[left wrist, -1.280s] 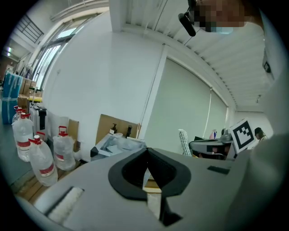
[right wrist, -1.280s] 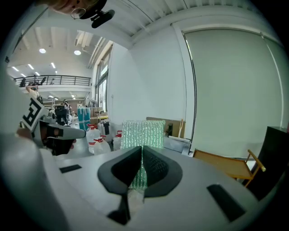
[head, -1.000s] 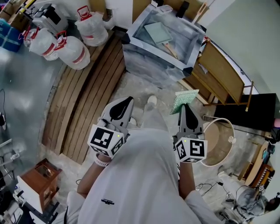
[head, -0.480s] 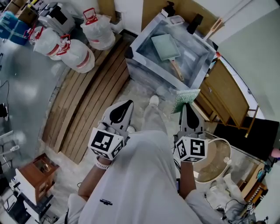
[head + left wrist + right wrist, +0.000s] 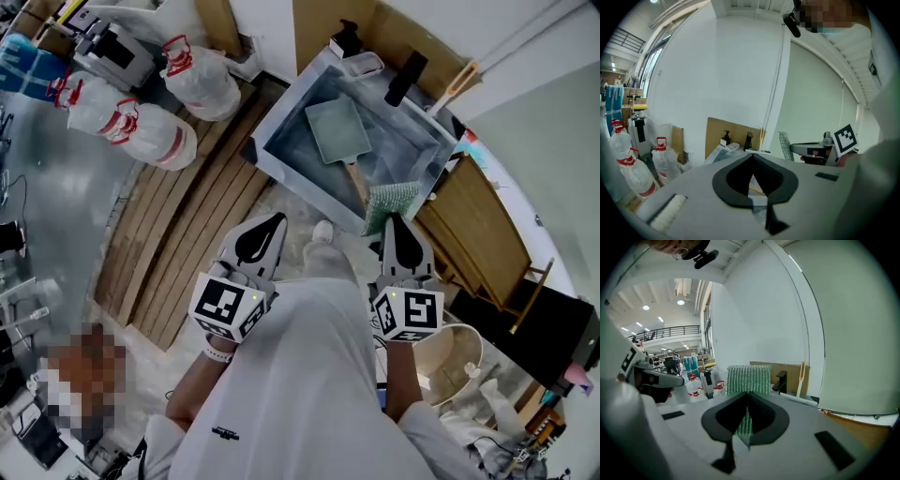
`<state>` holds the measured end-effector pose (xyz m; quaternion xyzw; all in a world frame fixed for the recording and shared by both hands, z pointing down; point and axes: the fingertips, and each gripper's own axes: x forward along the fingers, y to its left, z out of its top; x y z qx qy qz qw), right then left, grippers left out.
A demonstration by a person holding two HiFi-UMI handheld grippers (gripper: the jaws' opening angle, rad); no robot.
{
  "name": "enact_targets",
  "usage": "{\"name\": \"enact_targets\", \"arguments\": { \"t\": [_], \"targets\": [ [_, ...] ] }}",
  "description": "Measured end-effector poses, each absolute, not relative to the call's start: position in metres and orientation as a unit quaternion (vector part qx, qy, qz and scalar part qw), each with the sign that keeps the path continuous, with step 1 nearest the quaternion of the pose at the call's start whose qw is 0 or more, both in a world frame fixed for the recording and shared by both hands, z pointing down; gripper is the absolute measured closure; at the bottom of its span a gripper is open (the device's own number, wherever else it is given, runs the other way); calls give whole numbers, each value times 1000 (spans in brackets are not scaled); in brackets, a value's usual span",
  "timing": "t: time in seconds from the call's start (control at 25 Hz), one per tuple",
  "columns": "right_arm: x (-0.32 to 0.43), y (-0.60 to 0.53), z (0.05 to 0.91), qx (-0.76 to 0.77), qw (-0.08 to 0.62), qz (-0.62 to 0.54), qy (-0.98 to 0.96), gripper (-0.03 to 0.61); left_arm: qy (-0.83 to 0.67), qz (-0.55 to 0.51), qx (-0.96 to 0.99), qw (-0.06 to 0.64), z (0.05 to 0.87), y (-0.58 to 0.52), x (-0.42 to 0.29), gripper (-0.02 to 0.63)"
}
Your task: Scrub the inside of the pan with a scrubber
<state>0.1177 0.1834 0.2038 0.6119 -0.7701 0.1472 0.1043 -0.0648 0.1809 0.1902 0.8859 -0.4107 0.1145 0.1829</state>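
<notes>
Step in hand: we judge this to be the carry to the pan; no scrubbing has begun.
Pan: square, lying flat inside the sink, with its wooden handle running back toward the sink's near rim.
Scrubber: the green scrubber stands upright in the right gripper, and in the head view it sits just over the sink's near rim.
Right gripper: jaws clamped on the scrubber's lower edge, so most of the pad stands clear beyond the tips.
Left gripper: the left gripper has its jaws pressed together with nothing between them, and it is short of the sink's near rim.
Doing it well: we should tip the right gripper down so the pad's broad face, not its edge, meets the pan floor. We'd press lightly, since the grip is only on one edge and the pad may fold. The free left gripper could steady the handle so the pan does not slide in the sink.
Pose: both forearms reach forward side by side, grippers pointing at the sink, marker cubes toward us, the right slightly nearer the sink.
</notes>
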Motion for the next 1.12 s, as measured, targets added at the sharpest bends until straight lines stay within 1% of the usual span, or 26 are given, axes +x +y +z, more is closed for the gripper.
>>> {"name": "enact_targets", "arguments": {
  "t": [0.16,0.36,0.68,1.12],
  "targets": [
    [137,150,208,599,99,156,-779,568,-415,119,883,184,190,156,-37,614],
    [148,122,215,595,103,159,-781,568,-416,122,880,192,197,137,-24,614],
    [139,94,208,601,107,160,-775,568,-410,116,883,197,194,104,-32,614],
    [128,71,209,604,126,155,-771,568,-385,113,898,183,185,63,-35,614]
  ]
}}
